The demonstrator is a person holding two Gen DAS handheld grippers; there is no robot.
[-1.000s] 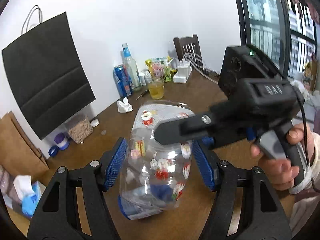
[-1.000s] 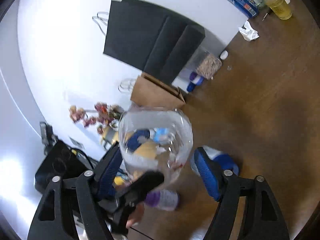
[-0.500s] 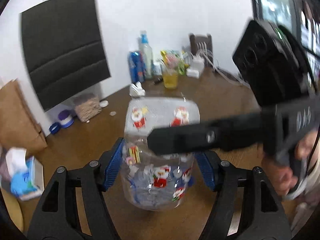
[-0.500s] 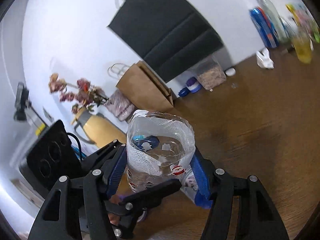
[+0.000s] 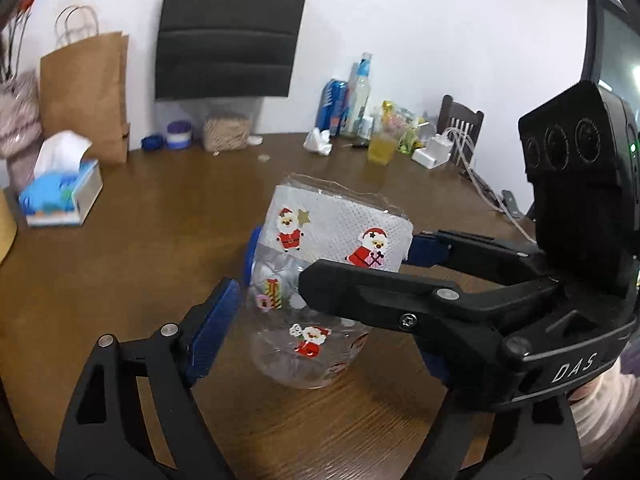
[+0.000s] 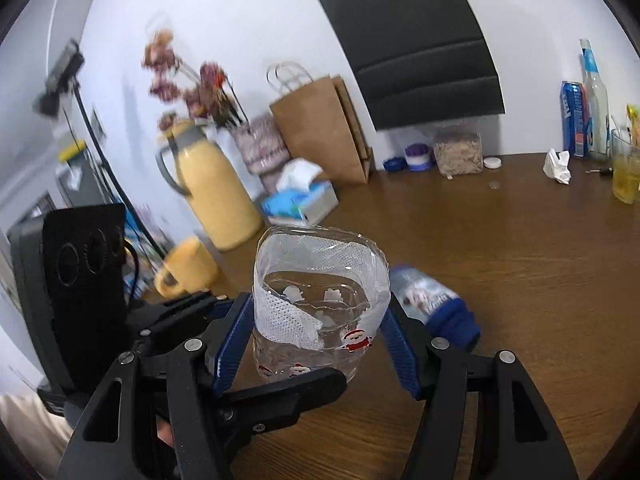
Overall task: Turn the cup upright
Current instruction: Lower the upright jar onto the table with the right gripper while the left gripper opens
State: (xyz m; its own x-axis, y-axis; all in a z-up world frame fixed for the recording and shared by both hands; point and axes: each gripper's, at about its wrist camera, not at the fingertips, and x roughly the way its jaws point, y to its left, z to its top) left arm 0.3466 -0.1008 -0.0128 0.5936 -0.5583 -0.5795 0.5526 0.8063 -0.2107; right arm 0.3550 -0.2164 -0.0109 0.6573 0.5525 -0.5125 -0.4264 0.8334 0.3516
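The only legible lettering is "DAS", in pale capitals on the black body of the right gripper (image 5: 352,276), low at the right of the left wrist view. The blue can (image 5: 333,106) and bottle (image 5: 360,92) far ahead of the tool carry labels too blurred to read.

A white wall (image 5: 420,32) stood behind the brown wooden desk (image 5: 140,248). A dark wooden chair (image 5: 460,118) stood at its far edge. A dark-framed window (image 5: 612,48) occupied the right side.
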